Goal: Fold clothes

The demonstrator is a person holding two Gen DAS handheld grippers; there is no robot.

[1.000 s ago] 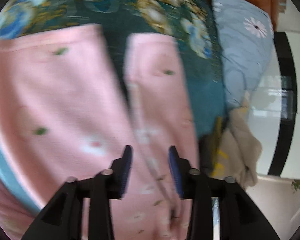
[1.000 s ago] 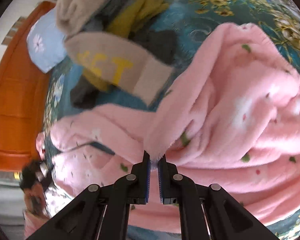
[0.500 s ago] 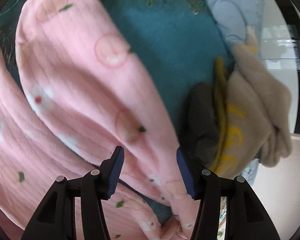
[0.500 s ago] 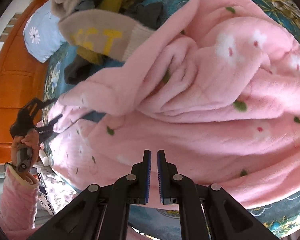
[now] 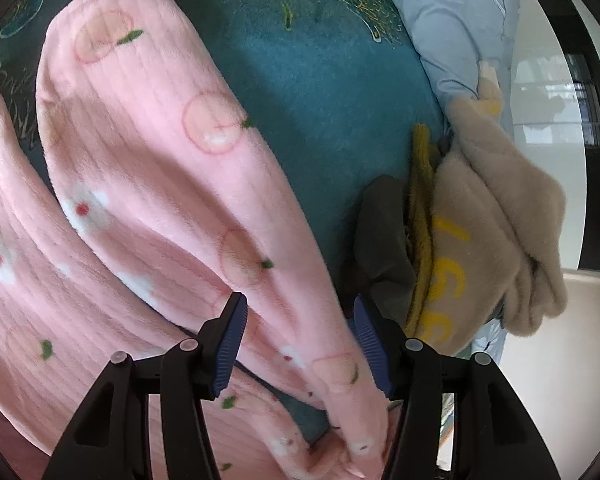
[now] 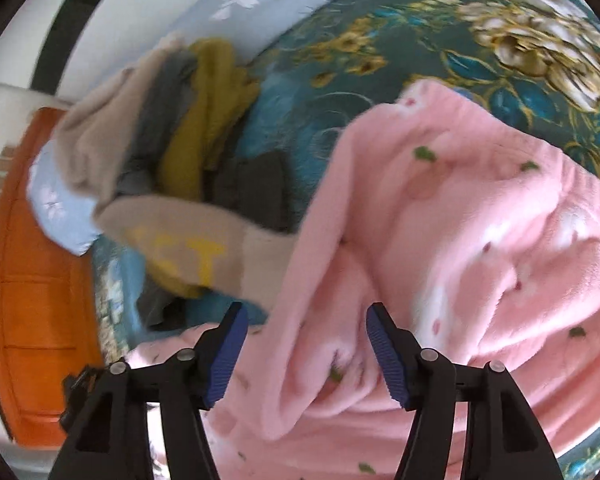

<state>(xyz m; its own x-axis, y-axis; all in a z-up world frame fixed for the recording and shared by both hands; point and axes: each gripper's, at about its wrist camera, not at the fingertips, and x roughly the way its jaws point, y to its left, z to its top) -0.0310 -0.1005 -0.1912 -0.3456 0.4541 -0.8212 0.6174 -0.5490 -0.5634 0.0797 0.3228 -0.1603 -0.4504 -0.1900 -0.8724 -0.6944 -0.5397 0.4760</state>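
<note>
Your bed's teal floral cover (image 5: pixel 324 92) gives you a broad flat place to fold, so the pink fleece garment (image 6: pixel 460 240) lies spread across it, legs stretched out. The beige and mustard clothes pile (image 5: pixel 488 232) waits beside it. Your right gripper (image 6: pixel 304 344) has just been opening and now stands wide over a fleece fold, gripping nothing. Your left gripper (image 5: pixel 298 336) straddles one pink leg, pads clear.

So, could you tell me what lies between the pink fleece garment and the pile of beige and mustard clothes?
In the left wrist view, a bare stretch of teal floral bedspread separates the pink fleece garment from the clothes pile.
</note>
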